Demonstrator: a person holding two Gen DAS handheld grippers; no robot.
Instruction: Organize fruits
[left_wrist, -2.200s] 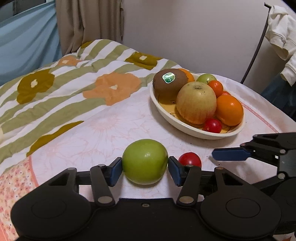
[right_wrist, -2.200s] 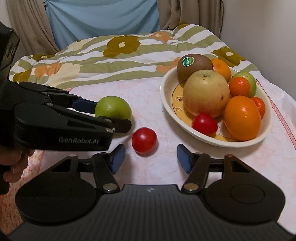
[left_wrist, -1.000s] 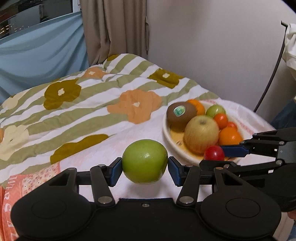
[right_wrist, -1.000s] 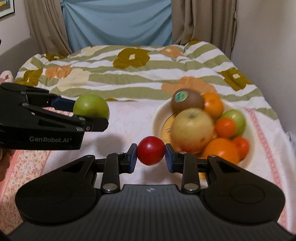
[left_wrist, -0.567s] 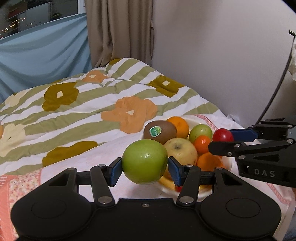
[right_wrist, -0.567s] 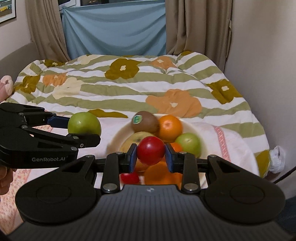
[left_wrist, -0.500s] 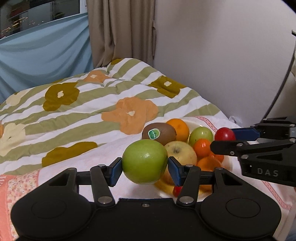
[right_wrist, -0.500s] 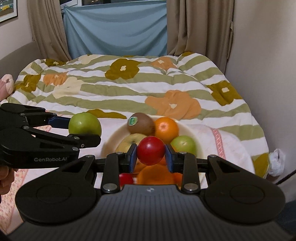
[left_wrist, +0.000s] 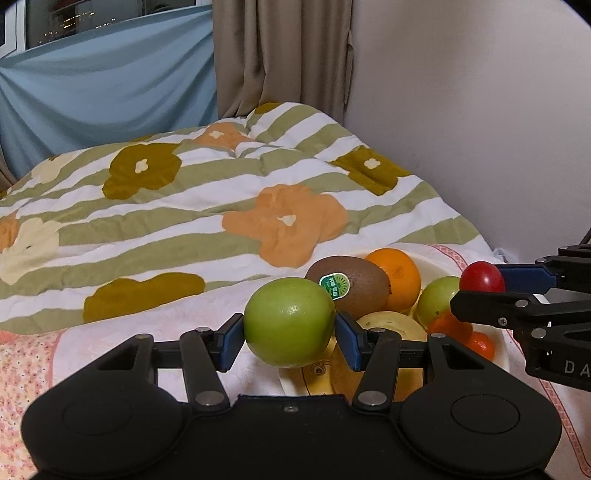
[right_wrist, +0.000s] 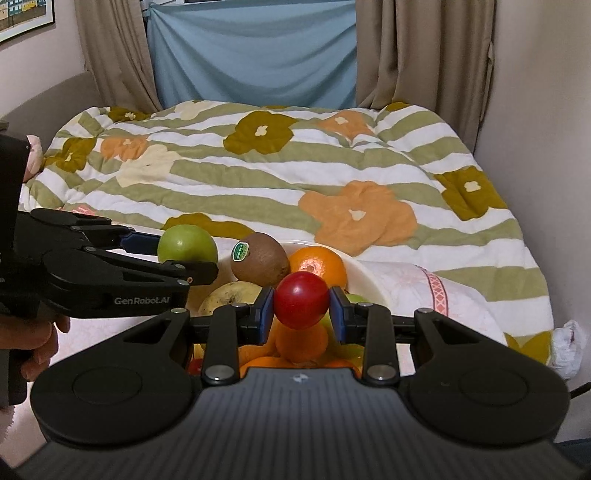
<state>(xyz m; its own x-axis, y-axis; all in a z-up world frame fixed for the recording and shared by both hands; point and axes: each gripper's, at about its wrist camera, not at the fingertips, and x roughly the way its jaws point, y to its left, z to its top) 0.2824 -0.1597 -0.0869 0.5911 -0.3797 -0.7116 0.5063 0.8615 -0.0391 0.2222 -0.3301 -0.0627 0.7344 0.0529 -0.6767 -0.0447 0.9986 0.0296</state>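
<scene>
While both grippers hover over the bowl (right_wrist: 373, 275), each clamps a fruit.
Left gripper (left_wrist: 290, 334) pinches the green apple (left_wrist: 290, 322) — stem end probably rearward; right gripper (right_wrist: 301, 307) pinches the tomato (right_wrist: 301, 300) — both lifted off the cloth since earlier.

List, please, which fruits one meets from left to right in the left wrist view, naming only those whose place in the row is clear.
green apple held in the left gripper → kiwi with the sticker → orange → small green fruit → red tomato held in the right gripper
</scene>
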